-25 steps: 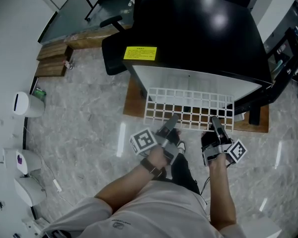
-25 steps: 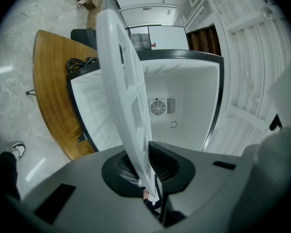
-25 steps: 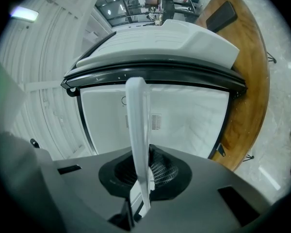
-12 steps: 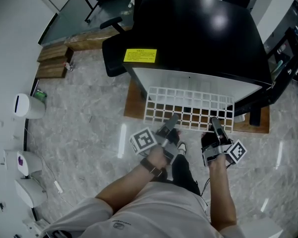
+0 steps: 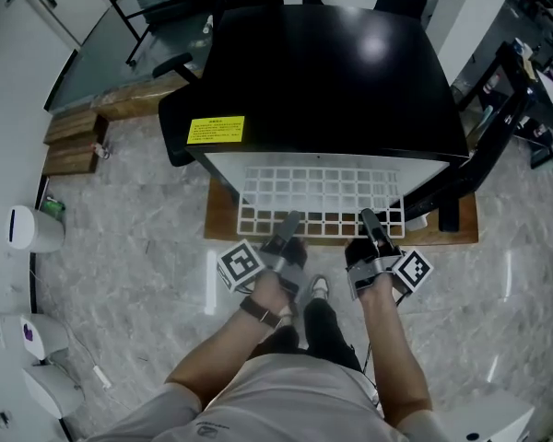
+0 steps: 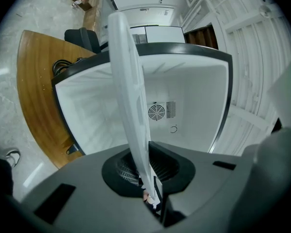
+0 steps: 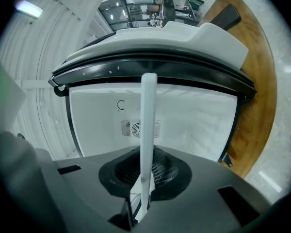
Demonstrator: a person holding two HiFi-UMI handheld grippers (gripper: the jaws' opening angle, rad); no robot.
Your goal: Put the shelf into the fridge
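A white wire-grid shelf [image 5: 318, 194] is held level in front of the small black fridge [image 5: 323, 72], its far part under the fridge's top edge. My left gripper [image 5: 289, 219] is shut on the shelf's near edge at the left, and my right gripper [image 5: 369, 217] is shut on it at the right. In the left gripper view the shelf [image 6: 128, 81] runs edge-on from the jaws toward the open white fridge interior [image 6: 179, 96]. The right gripper view shows the shelf [image 7: 148, 125] edge-on too, pointing into the fridge cavity [image 7: 184, 120] with its rear fan vent.
The fridge stands on a wooden board [image 5: 223, 224] on a marble floor. Its open door [image 5: 461, 178] swings out at the right. A black chair [image 5: 175, 136] sits left of the fridge, wooden blocks [image 5: 72, 141] farther left. The person's shoes [image 5: 318, 288] are below the shelf.
The shelf and both grippers have moved forward toward the fridge; more of the shelf now lies under the fridge's top edge. Both grips are unchanged.
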